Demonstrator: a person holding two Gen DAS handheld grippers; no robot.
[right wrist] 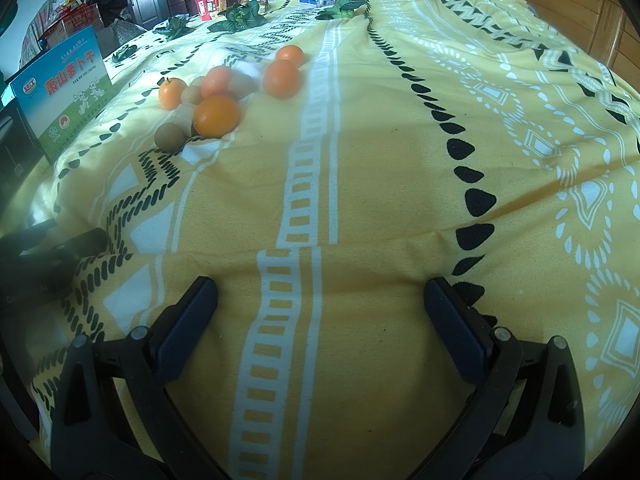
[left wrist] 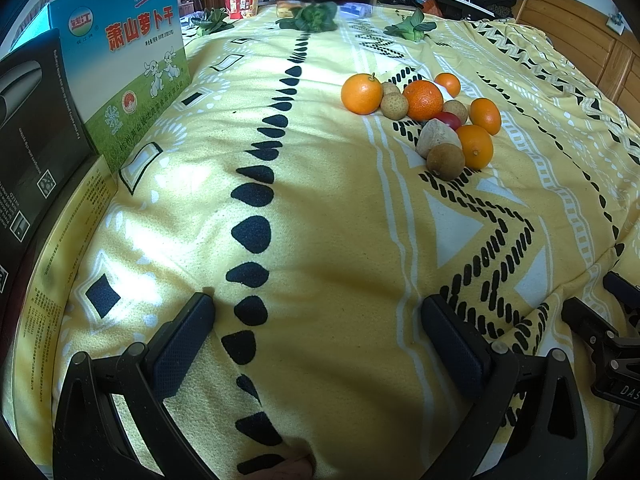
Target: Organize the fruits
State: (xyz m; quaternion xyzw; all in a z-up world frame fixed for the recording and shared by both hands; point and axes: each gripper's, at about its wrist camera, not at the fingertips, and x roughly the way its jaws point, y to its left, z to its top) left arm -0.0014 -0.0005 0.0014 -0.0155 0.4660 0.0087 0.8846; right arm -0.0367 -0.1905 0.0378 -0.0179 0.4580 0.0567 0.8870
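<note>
A pile of fruit lies on the yellow patterned cloth [left wrist: 320, 200]: several oranges [left wrist: 361, 94], brown round fruits [left wrist: 445, 162], a pale peeled piece [left wrist: 434, 136] and a small red fruit [left wrist: 449, 119]. The same pile shows in the right wrist view, with a large orange [right wrist: 216, 116] in front and a brown fruit [right wrist: 170, 137] beside it. My left gripper [left wrist: 318, 320] is open and empty, well short of the pile. My right gripper [right wrist: 320, 304] is open and empty, to the right of the pile.
A blue and green box [left wrist: 132, 60] and a black box [left wrist: 36, 120] stand at the left edge. Leafy greens [left wrist: 312, 18] and a red snack cup [left wrist: 241, 4] lie at the far end. A wooden headboard [left wrist: 580, 36] runs along the right. The right gripper's body [left wrist: 608, 340] shows at the left view's right edge.
</note>
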